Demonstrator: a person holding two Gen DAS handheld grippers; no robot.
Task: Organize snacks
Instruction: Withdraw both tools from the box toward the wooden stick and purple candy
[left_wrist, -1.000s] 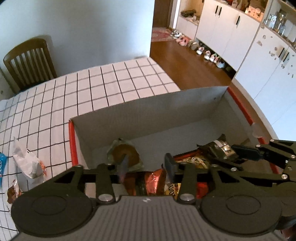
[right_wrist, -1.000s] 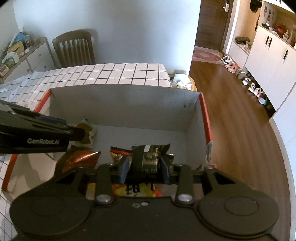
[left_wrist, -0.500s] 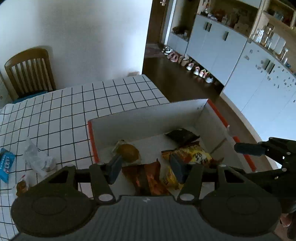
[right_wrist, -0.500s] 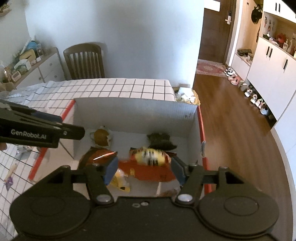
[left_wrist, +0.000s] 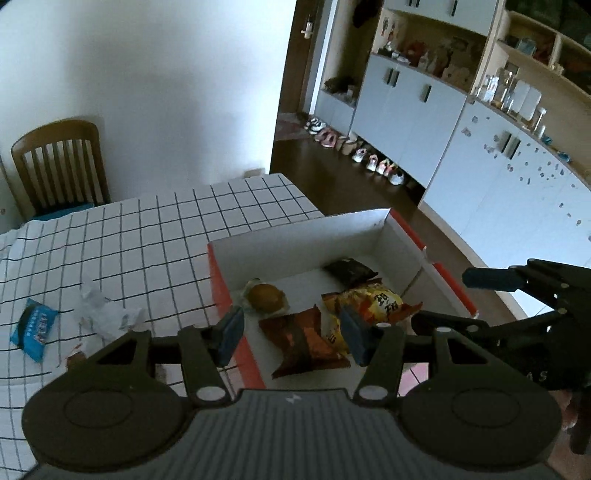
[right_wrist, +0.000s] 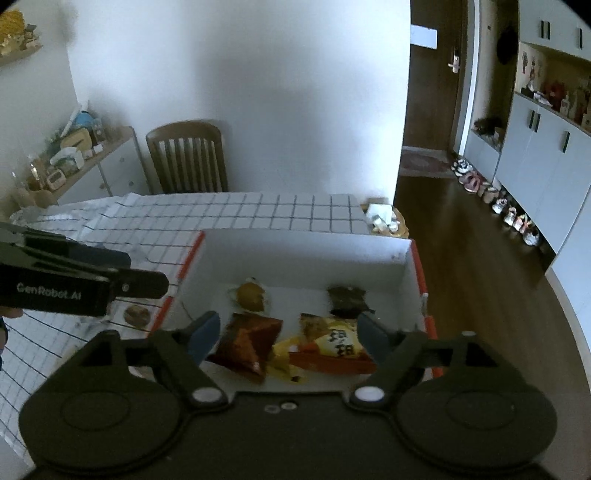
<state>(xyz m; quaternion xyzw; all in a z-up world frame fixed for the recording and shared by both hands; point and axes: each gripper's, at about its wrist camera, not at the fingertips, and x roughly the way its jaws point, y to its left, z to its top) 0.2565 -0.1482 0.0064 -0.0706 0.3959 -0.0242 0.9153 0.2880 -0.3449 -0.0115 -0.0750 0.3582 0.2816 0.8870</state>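
Note:
A white box with red edges (left_wrist: 303, 236) sits on the checked tablecloth. Inside lie a wrapped round bun (left_wrist: 266, 297), a dark packet (left_wrist: 351, 271), a brown-red packet (left_wrist: 306, 339) and a yellow-orange chip bag (left_wrist: 373, 304). My left gripper (left_wrist: 291, 334) hangs open above the box's near left corner, empty. In the right wrist view the same box (right_wrist: 306, 247) holds the dark packet (right_wrist: 347, 297) and the chip bag (right_wrist: 332, 343). My right gripper (right_wrist: 288, 332) hovers over them, its jaws opening with nothing between the pads.
On the cloth left of the box lie a blue packet (left_wrist: 33, 328), a crumpled white wrapper (left_wrist: 107, 314) and a small round snack (right_wrist: 136, 315). A wooden chair (left_wrist: 59, 166) stands behind the table. The table edge and wooden floor are to the right.
The right gripper let go of the dark packet, which now lies in the box's far right, and its jaws spread wide. Both grippers rose and drew back from the box.

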